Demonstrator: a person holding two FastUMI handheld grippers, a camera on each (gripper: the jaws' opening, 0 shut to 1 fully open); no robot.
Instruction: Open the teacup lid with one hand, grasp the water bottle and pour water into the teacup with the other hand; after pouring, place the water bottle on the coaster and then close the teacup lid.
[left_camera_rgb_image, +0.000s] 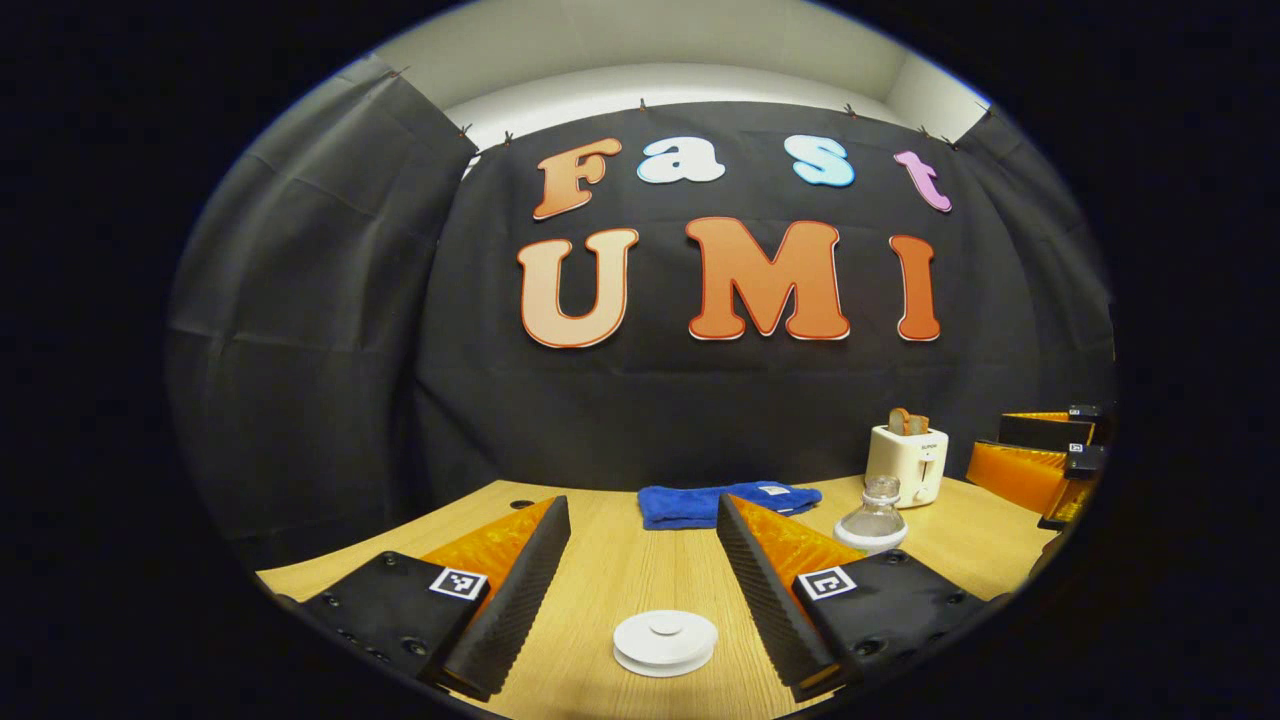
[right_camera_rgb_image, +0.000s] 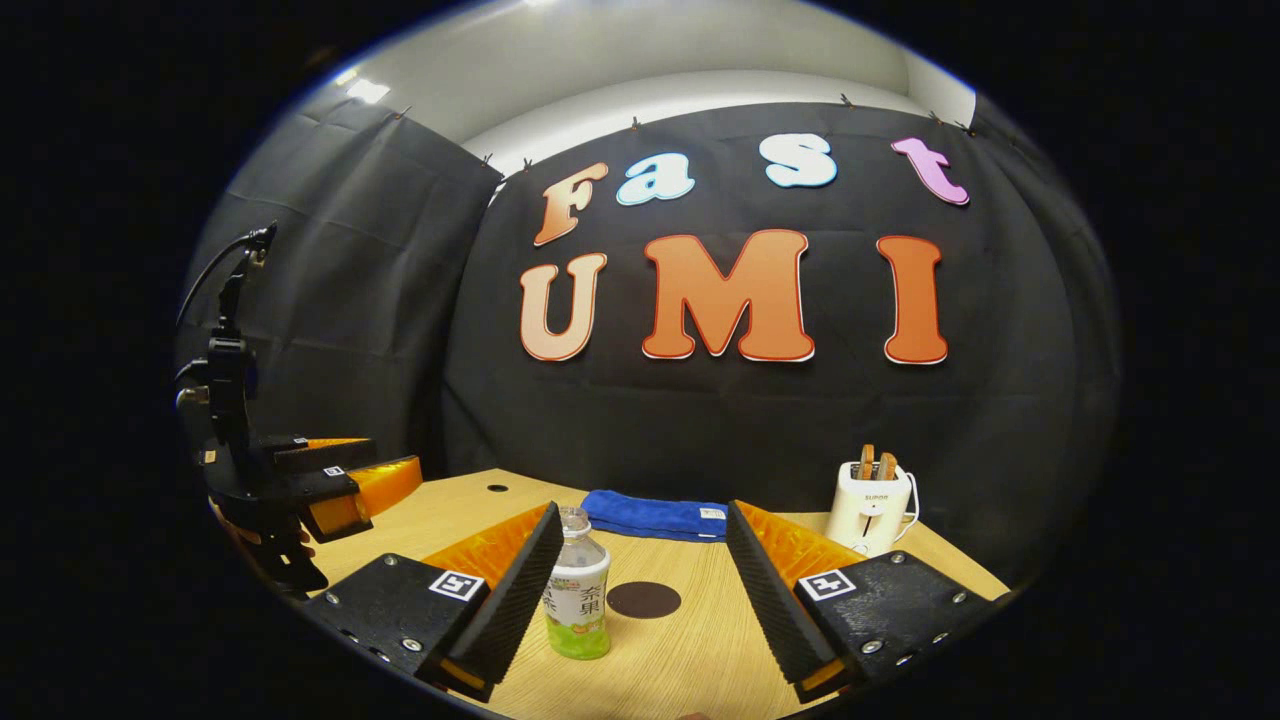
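Teacup lid (left_camera_rgb_image: 665, 640), white, flat on wooden table (left_camera_rgb_image: 610, 570), lies between spread fingers of left gripper (left_camera_rgb_image: 640, 590), untouched. Blue towel (left_camera_rgb_image: 725, 503) folded at table's far edge; clear glass vessel (left_camera_rgb_image: 873, 520) just right of gripper; white toaster (left_camera_rgb_image: 908, 462) with bread behind it. In right gripper view, right gripper (right_camera_rgb_image: 640, 590) hovers with fingers apart, holding nothing; water bottle (right_camera_rgb_image: 577, 598) stands upright between them, close against left finger. Dark round coaster (right_camera_rgb_image: 644, 599) just beside bottle. Left gripper seen at far left.
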